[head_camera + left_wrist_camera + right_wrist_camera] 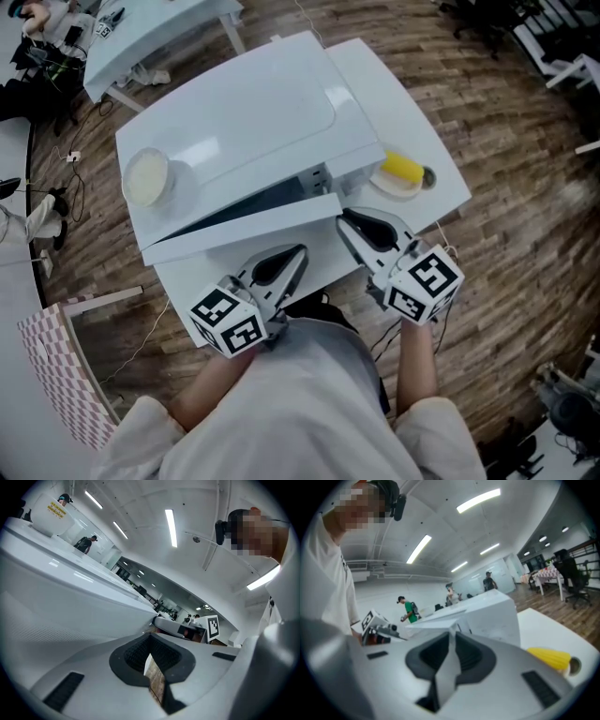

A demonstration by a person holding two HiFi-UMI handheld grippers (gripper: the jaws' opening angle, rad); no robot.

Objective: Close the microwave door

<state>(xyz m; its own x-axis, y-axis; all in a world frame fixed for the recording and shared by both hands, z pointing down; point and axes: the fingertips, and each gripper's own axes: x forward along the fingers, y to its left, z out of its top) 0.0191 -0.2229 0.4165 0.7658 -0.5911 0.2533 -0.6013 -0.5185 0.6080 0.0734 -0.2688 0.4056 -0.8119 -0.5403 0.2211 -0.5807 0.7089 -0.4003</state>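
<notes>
A white microwave (253,112) stands on a white table (441,178). Its door (244,225) hangs slightly ajar, with a dark gap between door and body. My right gripper (343,223) is shut, and its tips sit just in front of the door's free right end. My left gripper (298,253) is also shut and lies lower, in front of the door's middle, a little apart from it. The left gripper view shows shut jaws (150,641) beside the white door face (70,602). In the right gripper view, shut jaws (452,637) point at the microwave (487,613).
A white bowl (147,176) rests on top of the microwave at its left. A plate (394,186) with a yellow corn cob (403,169) lies on the table to the right of the microwave. Wooden floor surrounds the table; a second white table (159,37) stands behind.
</notes>
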